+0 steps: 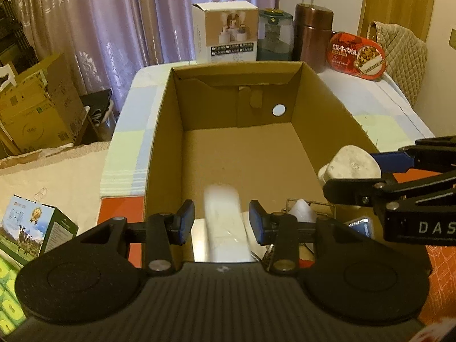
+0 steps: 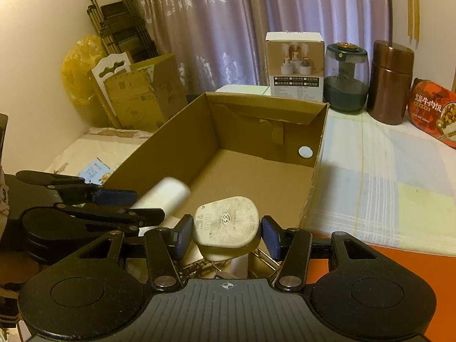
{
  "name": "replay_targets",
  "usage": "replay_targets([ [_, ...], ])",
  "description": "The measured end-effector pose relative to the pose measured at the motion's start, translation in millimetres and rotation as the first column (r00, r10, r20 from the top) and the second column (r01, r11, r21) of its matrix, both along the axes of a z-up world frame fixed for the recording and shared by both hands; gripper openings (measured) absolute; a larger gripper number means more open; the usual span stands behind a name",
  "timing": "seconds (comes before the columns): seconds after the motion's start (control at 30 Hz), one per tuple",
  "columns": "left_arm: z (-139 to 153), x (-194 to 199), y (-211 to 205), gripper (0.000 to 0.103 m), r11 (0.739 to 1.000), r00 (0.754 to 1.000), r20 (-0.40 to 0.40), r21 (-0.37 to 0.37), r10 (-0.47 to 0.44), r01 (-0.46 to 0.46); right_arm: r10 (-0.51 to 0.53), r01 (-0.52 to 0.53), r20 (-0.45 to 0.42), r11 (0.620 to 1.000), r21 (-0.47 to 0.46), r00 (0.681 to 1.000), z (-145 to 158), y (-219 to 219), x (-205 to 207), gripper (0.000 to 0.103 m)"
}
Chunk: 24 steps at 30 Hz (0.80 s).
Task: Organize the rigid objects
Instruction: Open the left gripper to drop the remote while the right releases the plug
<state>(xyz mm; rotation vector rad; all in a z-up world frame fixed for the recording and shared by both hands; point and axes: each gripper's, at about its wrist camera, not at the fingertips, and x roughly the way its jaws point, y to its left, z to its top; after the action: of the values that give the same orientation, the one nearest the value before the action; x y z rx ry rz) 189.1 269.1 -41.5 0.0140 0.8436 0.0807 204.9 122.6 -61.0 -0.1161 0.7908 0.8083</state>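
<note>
Brown cardboard fills the middle of both views: an open cardboard box (image 1: 239, 148) sits straight ahead of both pairs of fingers, its floor bare, with a small round hole (image 1: 278, 110) in its far wall.

Between the fingers of the left gripper (image 1: 222, 222) lies a blurred white cylinder (image 1: 225, 222), pointing forward over the near edge of the box. Both blue pads (image 1: 185, 222) stand apart from its sides with gaps showing, so the fingers are spread and not clamping it; whether anything supports the cylinder from below cannot be told. From the right wrist view the same cylinder (image 2: 165, 193) shows left of the right fingers, angled toward the box.

The right gripper (image 2: 227, 236) has a white fused plug (image 2: 226, 225) between its fingers, just at the box's near rim. A slim gap shows at each pad (image 2: 270, 238), so the fingers look slightly parted around it rather than pressed on; a firm hold cannot be confirmed. In the left wrist view the plug (image 1: 350, 165) sits right of the left fingers, at the tip of the right gripper (image 1: 370, 176).

Beyond the box, well past the fingertips, stand a white carton (image 2: 295, 68), a dark green jar (image 2: 346, 77), a copper canister (image 2: 390, 82) and a red food tin (image 2: 433, 111) on a pale checked cloth (image 2: 384, 176).
</note>
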Motion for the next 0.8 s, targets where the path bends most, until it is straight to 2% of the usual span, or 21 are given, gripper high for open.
replay_targets([
  [0.27, 15.2, -10.5, 5.0, 0.042, 1.000, 0.999, 0.043, 0.002, 0.027, -0.027, -0.006, 0.006, -0.006, 1.000, 0.002, 1.000, -1.4, -1.6, 1.0, 0.049],
  [0.8, 17.4, -16.1, 5.7, 0.042, 1.000, 0.998, 0.049, -0.016, 0.027, -0.026, -0.018, 0.019, -0.018, 1.000, 0.020, 1.000, -3.8, 2.8, 2.6, 0.049],
])
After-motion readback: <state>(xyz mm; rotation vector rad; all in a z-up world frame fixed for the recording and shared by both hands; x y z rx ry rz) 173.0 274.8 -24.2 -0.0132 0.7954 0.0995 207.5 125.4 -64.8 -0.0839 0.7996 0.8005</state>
